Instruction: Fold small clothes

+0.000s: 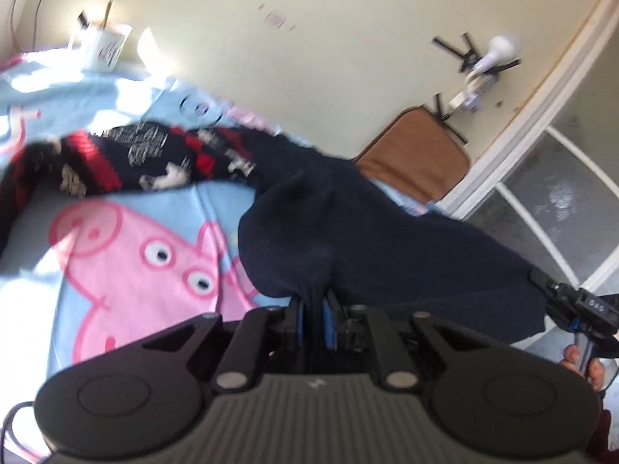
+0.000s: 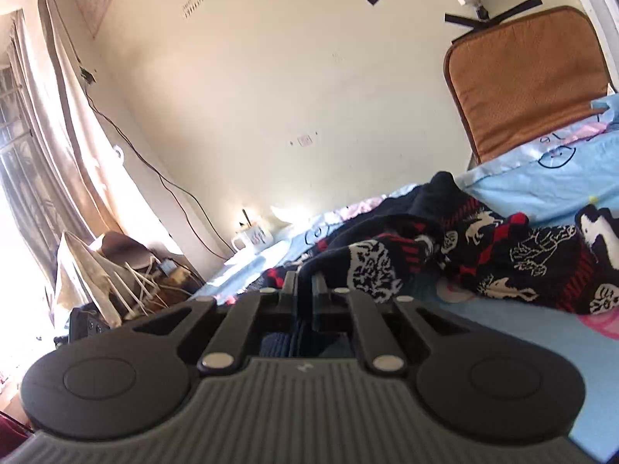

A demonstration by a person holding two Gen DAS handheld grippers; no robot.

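Left tongs [image 1: 314, 311]: clamped on a bunched navy edge of the sweater [image 1: 348, 224]. Right tongs [image 2: 305, 294]: closed on dark knit of the same garment, seen at far right of the left view. Sweater: edge lifted, patterned part trailing on the bed cover [image 1: 127, 255]. Advice: raise both corners evenly, keep the edge taut, then lay flat. Beyond: mug [image 2: 253, 237], brown cushion [image 2: 530, 85].
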